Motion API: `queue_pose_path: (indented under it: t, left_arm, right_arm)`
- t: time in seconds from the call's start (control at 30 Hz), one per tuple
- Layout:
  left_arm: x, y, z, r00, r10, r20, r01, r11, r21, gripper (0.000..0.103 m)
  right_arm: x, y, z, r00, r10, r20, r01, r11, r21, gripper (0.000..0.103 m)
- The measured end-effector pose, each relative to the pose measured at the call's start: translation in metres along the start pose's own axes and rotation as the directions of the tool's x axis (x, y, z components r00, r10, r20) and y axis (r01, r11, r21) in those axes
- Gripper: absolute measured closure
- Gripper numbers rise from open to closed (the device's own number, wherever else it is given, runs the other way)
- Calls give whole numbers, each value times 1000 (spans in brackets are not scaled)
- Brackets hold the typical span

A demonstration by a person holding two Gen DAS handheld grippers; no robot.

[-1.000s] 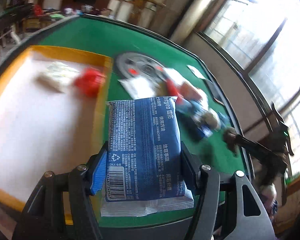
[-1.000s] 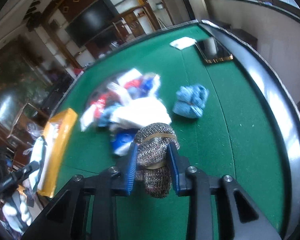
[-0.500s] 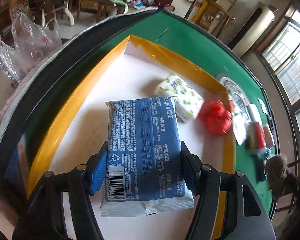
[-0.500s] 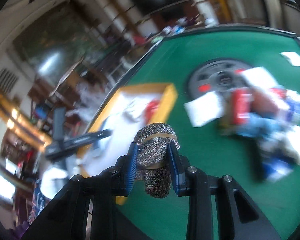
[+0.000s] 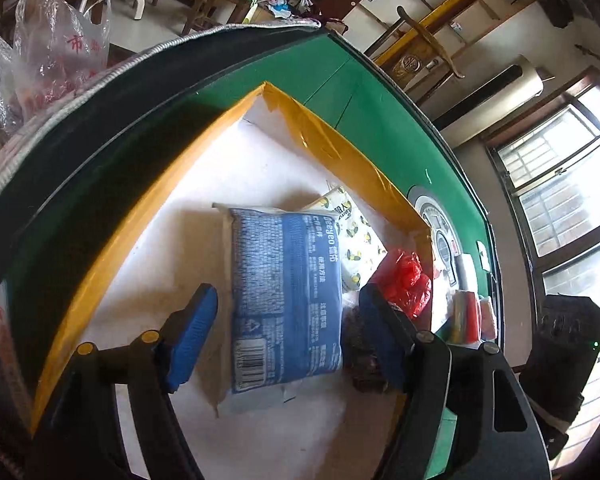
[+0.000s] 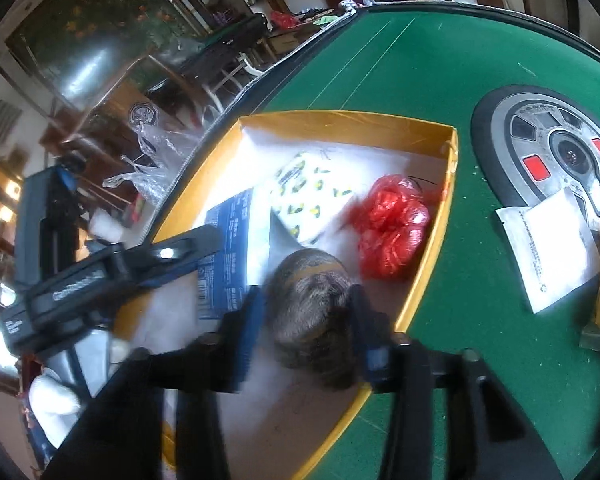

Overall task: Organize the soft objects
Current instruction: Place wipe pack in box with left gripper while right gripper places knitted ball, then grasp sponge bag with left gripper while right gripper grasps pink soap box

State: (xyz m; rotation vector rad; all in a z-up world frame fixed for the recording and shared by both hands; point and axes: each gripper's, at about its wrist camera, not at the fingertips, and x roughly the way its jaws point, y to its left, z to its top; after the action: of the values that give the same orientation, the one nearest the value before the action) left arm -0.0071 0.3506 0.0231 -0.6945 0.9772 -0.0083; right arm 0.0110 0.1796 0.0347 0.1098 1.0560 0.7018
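Between the blue pads of your left gripper [image 5: 284, 336] lies the blue wipes pack [image 5: 286, 300], flat on the white floor of the yellow-walled box [image 5: 336, 148]; the jaws are opening and both pads stand clear of the pack's sides, so nothing is clamped there. Your right gripper [image 6: 306, 322] hangs over the near right part of the same box with the rolled grey knit socks [image 6: 312, 304] between its fingers; those jaws are opening too, and motion blur keeps you from telling whether the pads still press on the roll or have just come off it. Just beyond the socks sits a crumpled red plastic bag [image 6: 392, 228] against the box's right wall, and beside it, toward the far wall, a white tissue pack printed with lemons [image 6: 312, 196], its near edge tucked under the blue pack in the left view. Outside the box you have the green felt table [image 6: 420, 60] with its round grey centre console [image 6: 548, 148] and a white sachet [image 6: 552, 248] lying partly on it. Past the table's dark padded rim stand wooden furniture, clear plastic bags [image 5: 40, 52] and, on the right of the left view, a bright barred window [image 5: 568, 200].
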Motion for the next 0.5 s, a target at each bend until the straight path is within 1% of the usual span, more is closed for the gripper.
queue_pose_path:
  t: [0.03,0.1,0.13,0.17,0.23,0.3,0.33,0.37,0.47,0.5]
  left_arm:
    - [-6,-1,-2,1000,-7,15,7,1000,6,30]
    - [-24,-8,-7,998,-25,58,23,999,36,30]
    - [-36,-13,-12,996,-35,87,30,998,53,30]
    - [-47,-19,-18,992,-52,113,45,997,67,30]
    - [-64,-30,-33,984,-116,135,104,990,92,29]
    - [-71,-39,-49,977,-164,138,150,983,107,24]
    - [-72,-44,-56,974,-182,135,167,979,116,24]
    - [-71,-50,-65,972,-198,129,182,975,131,24]
    - [-63,-66,-86,973,-216,86,200,966,166,24]
    - [-58,-72,-91,974,-219,64,205,962,179,24]
  right_arm:
    - [-7,1,0,1000,12,10,-12,1000,-3,60]
    - [-33,-2,-4,998,41,57,-40,999,-18,58]
    - [-46,-7,-6,996,34,83,-32,999,-23,54]
    - [-61,-13,-8,993,15,113,-12,1000,-25,47]
    - [-90,-33,-9,983,-57,177,60,998,-11,41]
    - [-114,-65,-10,961,-177,214,174,984,34,41]
    - [-121,-79,-10,951,-217,219,209,976,60,41]
    - [-130,-98,-11,943,-249,220,233,968,99,41]
    - [-146,-139,-19,937,-279,208,240,951,195,41]
    - [-148,-147,-21,935,-289,204,246,946,210,41]
